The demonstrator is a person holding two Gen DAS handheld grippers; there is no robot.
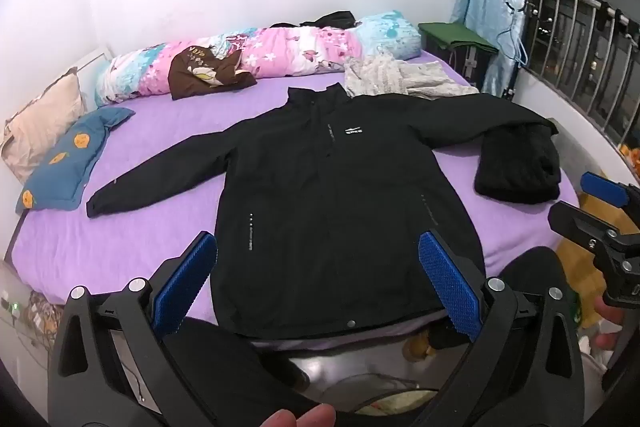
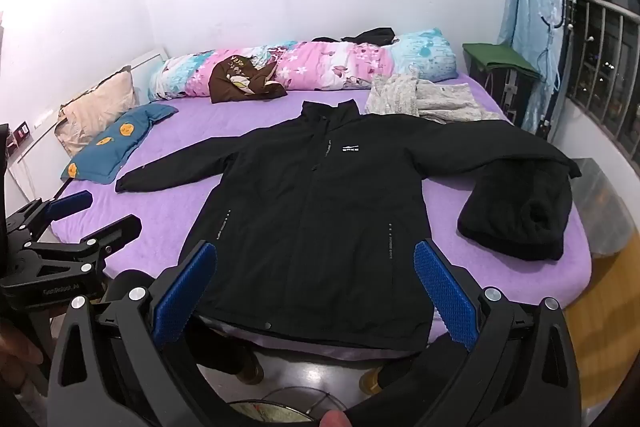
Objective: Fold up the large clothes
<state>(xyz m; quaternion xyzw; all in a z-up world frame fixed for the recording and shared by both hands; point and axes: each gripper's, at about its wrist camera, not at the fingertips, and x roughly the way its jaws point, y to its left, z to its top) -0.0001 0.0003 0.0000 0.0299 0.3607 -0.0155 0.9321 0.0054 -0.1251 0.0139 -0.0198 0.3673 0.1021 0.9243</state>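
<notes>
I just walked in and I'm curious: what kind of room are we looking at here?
Most likely a home bedroom. A bed with a purple sheet fills the view, a rolled floral quilt and pillows lie along the wall, and a black jacket is spread out flat.

The black jacket [image 1: 320, 187] before me is smooth, matt woven cloth with a small metal snap at the hem. The purple bedsheet [image 1: 160, 131] looks soft and nappy. My left gripper [image 1: 318, 283] carries blue, rough-textured pads [image 1: 448, 283] on matt black plastic arms with shiny metal bolts. The window railing [image 1: 580, 39] is glossy metal.
</notes>
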